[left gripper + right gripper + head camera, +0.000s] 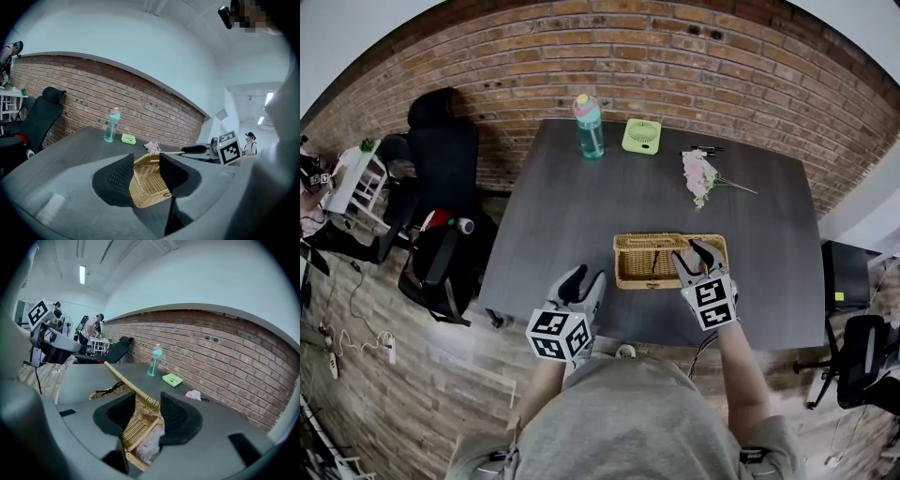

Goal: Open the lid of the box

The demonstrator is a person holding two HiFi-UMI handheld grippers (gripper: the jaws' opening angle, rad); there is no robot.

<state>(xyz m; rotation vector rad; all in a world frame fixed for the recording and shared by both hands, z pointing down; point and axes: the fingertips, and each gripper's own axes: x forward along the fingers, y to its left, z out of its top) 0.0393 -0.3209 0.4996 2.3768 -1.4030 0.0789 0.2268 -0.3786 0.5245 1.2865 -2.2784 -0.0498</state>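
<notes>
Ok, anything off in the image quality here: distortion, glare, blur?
Head view: strong fisheye, the brick wall bows into an arc; lighting even, detail sharp. Left gripper view: black vignette corners, a mosaic patch top right, the lit room at the right looks washed out. Right gripper view: the ceiling light glares, the wicker lid near the lens is slightly soft.

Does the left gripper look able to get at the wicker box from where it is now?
Probably yes: the left gripper is open and empty, the wicker box sits in line ahead of it, and only bare table lies between them.
</notes>
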